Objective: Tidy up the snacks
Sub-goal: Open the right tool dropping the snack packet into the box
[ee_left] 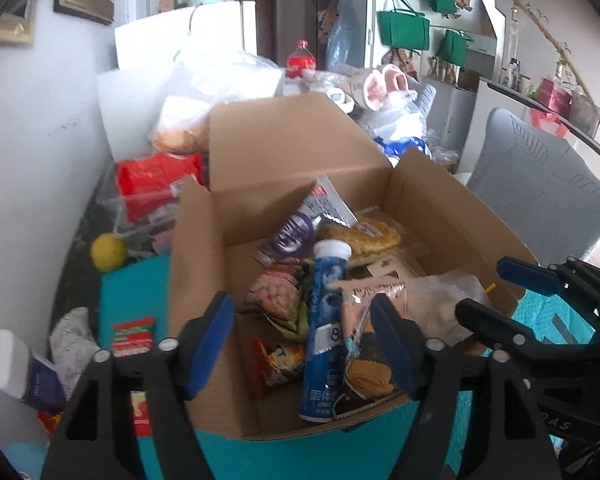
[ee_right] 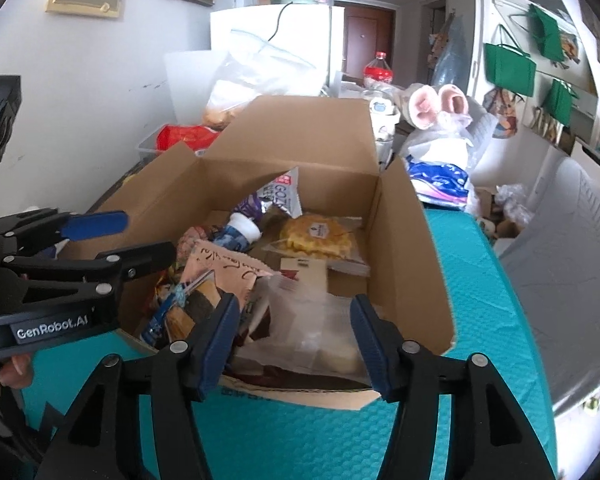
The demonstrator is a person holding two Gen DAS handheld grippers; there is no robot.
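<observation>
An open cardboard box (ee_left: 196, 280) (ee_right: 404, 248) stands on a teal mat, full of snacks. Inside lie a blue tube with a white cap (ee_left: 324, 320) (ee_right: 240, 232), a peach-coloured packet (ee_left: 364, 320) (ee_right: 224, 276), a yellow pastry in clear wrap (ee_left: 360, 236) (ee_right: 316, 236), a purple packet (ee_left: 292, 236) and a clear bag (ee_right: 312, 320). My left gripper (ee_left: 302, 344) (ee_right: 140, 236) hovers open over the box's near left part, above the tube. My right gripper (ee_right: 294, 344) (ee_left: 496, 292) stands open over the clear bag at the near right. Neither holds anything.
Left of the box, a red-green packet (ee_left: 134, 336), a yellow ball (ee_left: 107, 252) and a white-capped tube (ee_left: 16, 368) lie loose. A clear bin with a red bag (ee_left: 156, 176) stands behind. The grey chair (ee_left: 540, 192) is at the right, a cola bottle (ee_left: 301, 58) far back.
</observation>
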